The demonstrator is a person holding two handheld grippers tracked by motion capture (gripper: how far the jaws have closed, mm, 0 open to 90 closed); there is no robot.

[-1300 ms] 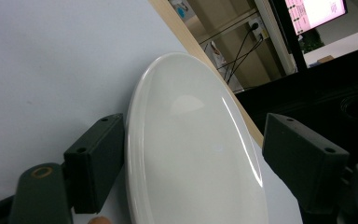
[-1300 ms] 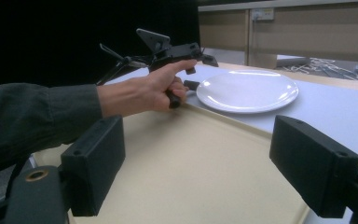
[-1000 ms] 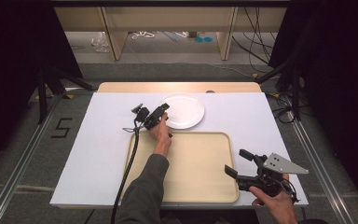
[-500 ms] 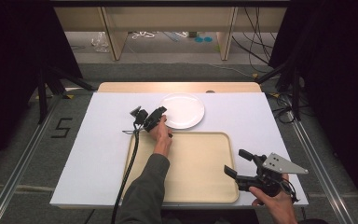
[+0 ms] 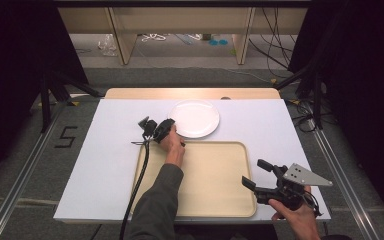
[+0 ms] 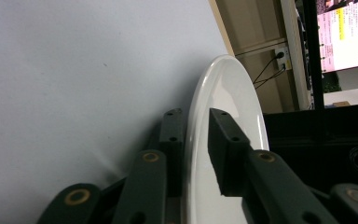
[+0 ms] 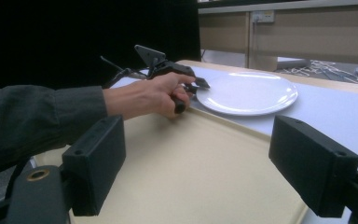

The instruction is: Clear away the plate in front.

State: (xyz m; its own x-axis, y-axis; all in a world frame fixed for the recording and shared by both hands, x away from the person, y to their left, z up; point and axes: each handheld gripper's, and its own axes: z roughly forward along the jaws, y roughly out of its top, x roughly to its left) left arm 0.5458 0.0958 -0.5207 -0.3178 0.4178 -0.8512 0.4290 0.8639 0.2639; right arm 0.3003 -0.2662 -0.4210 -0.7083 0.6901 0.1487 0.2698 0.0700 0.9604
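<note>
A white plate [image 5: 195, 117] lies on the white table cover just behind a beige tray [image 5: 210, 175]. My left gripper [image 5: 172, 128] reaches it from the left, held low and turned on its side. In the left gripper view its two jaws straddle the rim of the plate [image 6: 228, 93], one under it and one on top, closed against it. In the right gripper view the left gripper [image 7: 200, 85] has its upper jaw on the near left edge of the plate [image 7: 251, 93]. My right gripper [image 5: 252, 172] stands open over the tray's right front corner, with nothing between its jaws.
The tray [image 7: 168, 177] has nothing on it, and the left forearm lies across its left part. A wooden strip [image 5: 190, 93] runs along the table's back edge. The left gripper's cable [image 5: 137, 175] trails down beside the tray's left edge.
</note>
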